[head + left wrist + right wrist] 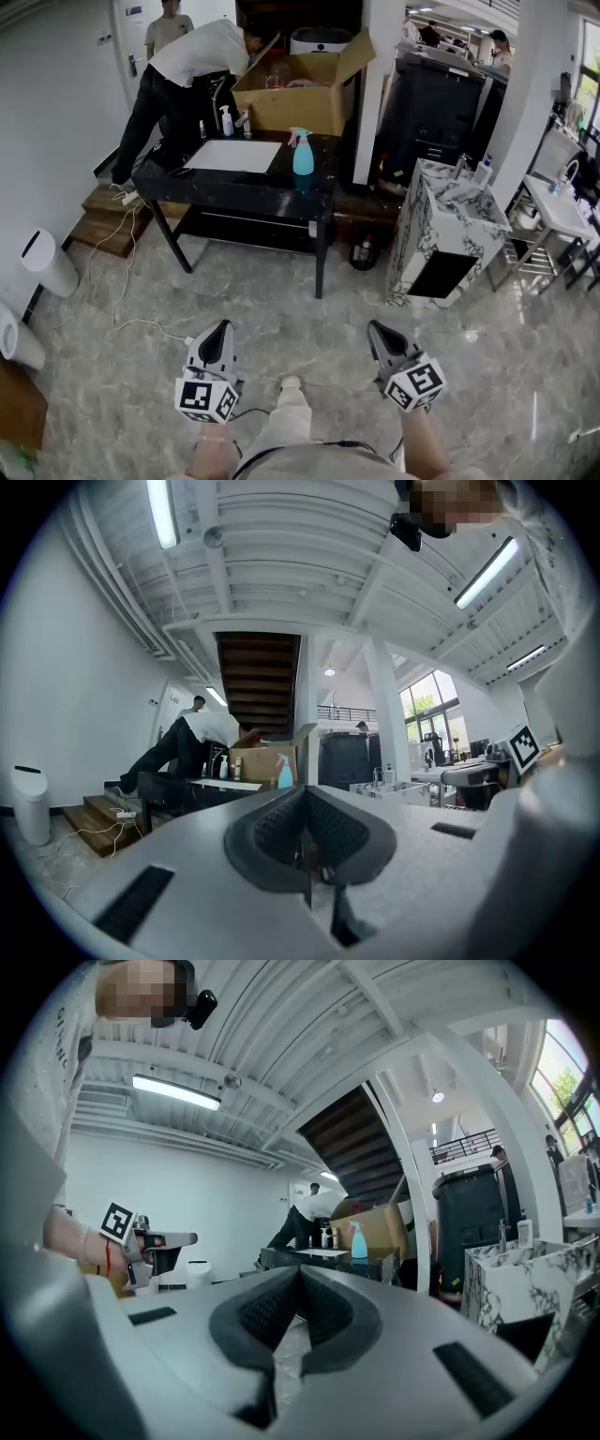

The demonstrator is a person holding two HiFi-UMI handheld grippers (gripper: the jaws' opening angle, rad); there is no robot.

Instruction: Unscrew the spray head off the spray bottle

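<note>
A light blue spray bottle (303,153) with a pink spray head stands upright near the right end of a black marble table (246,195), far ahead of me. It shows small in the left gripper view (285,772) and in the right gripper view (358,1240). My left gripper (223,327) and right gripper (375,329) are held level over the floor, well short of the table. Both are shut with nothing between the jaws.
A person (183,70) bends over the table's left end beside a large open cardboard box (305,89). Small bottles (227,122) and a white sheet (233,155) lie on the table. A marble-patterned cabinet (445,234) stands to the right. A cable (127,281) trails across the floor at left.
</note>
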